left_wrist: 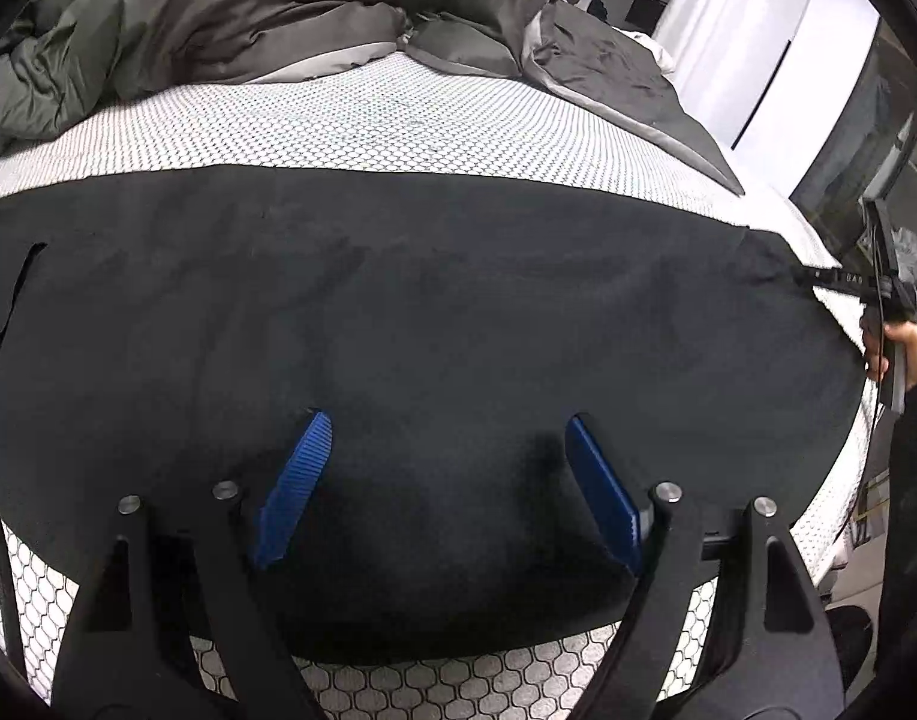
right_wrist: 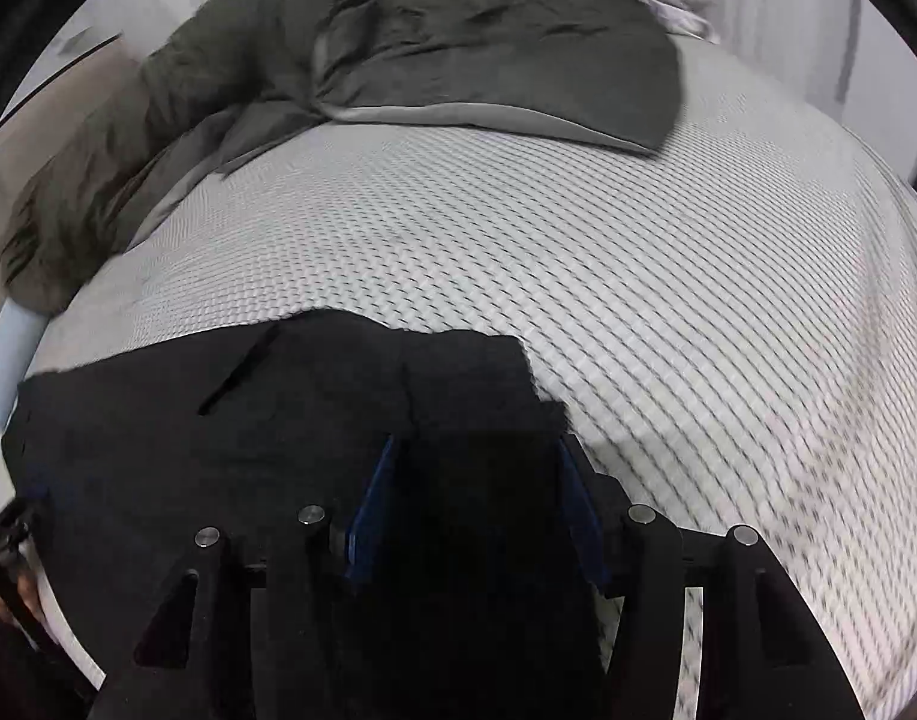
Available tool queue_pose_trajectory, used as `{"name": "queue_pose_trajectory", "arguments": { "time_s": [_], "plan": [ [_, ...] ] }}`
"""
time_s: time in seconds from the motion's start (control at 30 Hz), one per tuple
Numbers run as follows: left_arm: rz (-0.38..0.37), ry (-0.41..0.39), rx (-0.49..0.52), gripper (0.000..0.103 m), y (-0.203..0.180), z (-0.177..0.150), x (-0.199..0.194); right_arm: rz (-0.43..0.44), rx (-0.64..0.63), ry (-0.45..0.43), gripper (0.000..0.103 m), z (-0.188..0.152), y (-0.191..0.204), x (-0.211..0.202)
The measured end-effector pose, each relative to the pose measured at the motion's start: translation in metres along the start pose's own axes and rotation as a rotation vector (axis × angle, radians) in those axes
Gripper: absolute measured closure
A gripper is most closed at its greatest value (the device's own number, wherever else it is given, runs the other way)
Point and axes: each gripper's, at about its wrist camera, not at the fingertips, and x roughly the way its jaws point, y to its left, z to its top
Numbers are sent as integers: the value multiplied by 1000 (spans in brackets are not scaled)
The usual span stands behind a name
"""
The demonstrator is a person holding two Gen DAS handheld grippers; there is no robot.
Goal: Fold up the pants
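Black pants (left_wrist: 434, 300) lie spread flat across the white patterned mattress (left_wrist: 398, 120), with a pocket slit (left_wrist: 14, 300) at their left end. My left gripper (left_wrist: 449, 423) hovers open just above the cloth near its front edge, its blue pads (left_wrist: 302, 480) wide apart and nothing between them. At the pants' far right corner a hand (left_wrist: 902, 342) holds my right gripper (left_wrist: 860, 282). In the blurred right wrist view the right gripper (right_wrist: 477, 441) stands over the end of the pants (right_wrist: 218, 450). Its jaws are apart with dark cloth in the gap, and no pinch shows.
A rumpled grey duvet (left_wrist: 248, 12) (right_wrist: 458, 42) is piled along the back of the bed. The mattress's front edge (left_wrist: 458, 672) runs just below the pants. White doors (left_wrist: 758, 60) stand beyond the bed at the right. Bare mattress (right_wrist: 638, 300) stretches right of the pants.
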Motion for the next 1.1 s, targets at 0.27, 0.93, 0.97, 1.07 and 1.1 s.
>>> {"name": "queue_pose_trajectory", "arguments": {
  "time_s": [0.27, 0.93, 0.97, 1.07, 1.1],
  "plan": [
    [15, 3, 41, 22, -6, -2, 3, 49, 24, -70, 60, -11, -11, -11],
    [-73, -78, -10, 22, 5, 6, -37, -137, 108, -362, 22, -87, 45, -122],
    [-83, -91, -7, 22, 4, 7, -44, -132, 100, -363, 21, -90, 51, -132],
    [-112, -123, -4, 22, 3, 10, -59, -41, 113, -388, 18, -98, 69, -175],
    [-118, -130, -6, 22, 3, 11, -62, -16, 116, -392, 18, -101, 73, -186]
  ]
}}
